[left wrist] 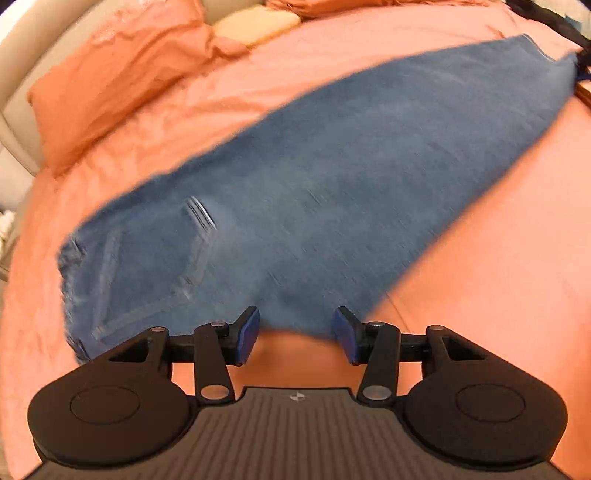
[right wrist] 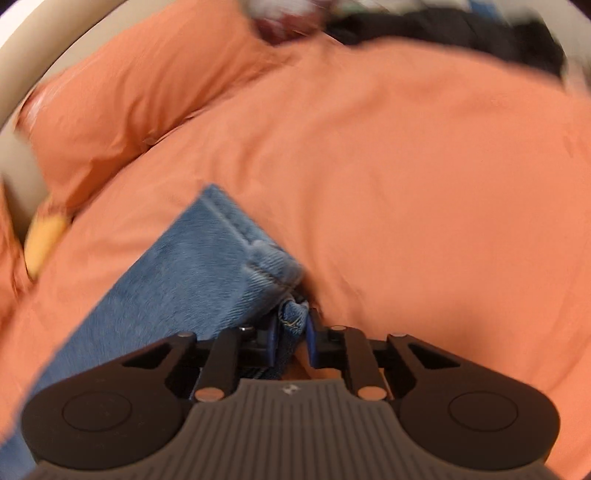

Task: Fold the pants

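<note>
Blue jeans (left wrist: 314,192) lie stretched across an orange bedsheet (left wrist: 480,280), folded lengthwise, with a back pocket at the lower left and the leg running up to the far right. My left gripper (left wrist: 295,334) hovers open at the near edge of the jeans, its blue pads apart with only a bit of the denim edge showing between them, untouched. In the right wrist view the hem end of the jeans leg (right wrist: 221,273) comes in from the left, and my right gripper (right wrist: 293,328) is shut on a bunched corner of that hem.
Orange pillows (left wrist: 110,85) and a pale cushion (left wrist: 255,22) sit at the head of the bed by a beige headboard (left wrist: 14,107). Dark clothing (right wrist: 461,33) lies at the far edge. An orange pillow (right wrist: 129,96) shows at upper left of the right wrist view.
</note>
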Tool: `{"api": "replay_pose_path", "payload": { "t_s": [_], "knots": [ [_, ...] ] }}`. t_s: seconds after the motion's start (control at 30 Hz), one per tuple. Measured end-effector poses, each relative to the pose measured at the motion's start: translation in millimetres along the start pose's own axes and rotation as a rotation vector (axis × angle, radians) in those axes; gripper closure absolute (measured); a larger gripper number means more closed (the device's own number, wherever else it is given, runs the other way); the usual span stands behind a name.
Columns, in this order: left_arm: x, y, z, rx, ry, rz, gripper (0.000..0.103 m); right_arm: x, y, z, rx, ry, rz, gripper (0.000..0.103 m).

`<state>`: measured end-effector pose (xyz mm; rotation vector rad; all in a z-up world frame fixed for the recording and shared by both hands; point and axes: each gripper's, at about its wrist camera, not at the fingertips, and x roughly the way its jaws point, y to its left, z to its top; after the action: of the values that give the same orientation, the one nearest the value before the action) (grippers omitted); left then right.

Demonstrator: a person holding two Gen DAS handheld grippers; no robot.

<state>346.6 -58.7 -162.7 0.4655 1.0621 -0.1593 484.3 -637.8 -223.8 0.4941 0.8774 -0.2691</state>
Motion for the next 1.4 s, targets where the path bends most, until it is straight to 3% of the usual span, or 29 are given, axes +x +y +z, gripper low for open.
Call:
{"api": "replay_pose_path", "payload": {
  "t_s": [0.13,0.23,0.33,0.4,0.47,0.6,0.77,0.93,1.03,1.13,1.27,1.4],
  "knots": [
    [12.9,-9.9,-12.0,-0.049,0.022,-0.045,0.044,-30.6,33.5,13.4,-0.174,-0.058,-0.052,0.095],
    [26.8,-11.0,-13.0,-0.191,0.006,-0.056,0.044,-45.3,57.9,22.3,-0.269,-0.097,-0.089,0.095],
    [35.4,-2.3,-11.9,-0.373,-0.048,-0.014,0.044,-49.2,63.0,23.3,-0.296,-0.075,-0.129,0.095],
    [35.6,8.2,-10.6,-0.501,-0.085,-0.016,0.056,-44.8,63.1,20.0,-0.320,-0.058,-0.160,0.096],
    [30.7,16.6,-7.5,-0.560,-0.121,-0.021,0.068,-38.5,57.9,16.1,-0.314,-0.045,-0.175,0.096],
    [22.9,8.0,13.8,-0.463,-0.073,0.057,0.086,-31.0,53.3,14.3,-0.281,-0.038,-0.184,0.096],
    [-16.6,15.3,28.9,-0.350,-0.082,0.120,0.091,-72.6,58.9,31.4,-0.271,-0.074,-0.151,0.097],
    [-54.3,11.2,25.5,-0.247,-0.071,0.103,0.092,-135.5,24.5,36.0,-0.201,-0.102,-0.132,0.097],
    [-64.0,-8.5,6.5,-0.154,-0.050,0.061,0.092,-173.0,-23.0,13.8,-0.138,-0.085,-0.124,0.097],
    [-54.5,-33.0,-20.4,-0.098,0.018,-0.006,0.092,-193.2,-80.4,-27.6,-0.066,-0.015,-0.152,0.097],
    [-12.3,-56.8,-52.4,-0.050,0.119,-0.048,0.091,-168.4,-143.0,-90.9,0.072,0.121,-0.189,0.097],
    [16.2,-54.7,-56.6,-0.069,0.183,-0.083,0.090,-143.4,-151.2,-121.8,0.055,0.114,-0.218,0.096]
  ]
}}
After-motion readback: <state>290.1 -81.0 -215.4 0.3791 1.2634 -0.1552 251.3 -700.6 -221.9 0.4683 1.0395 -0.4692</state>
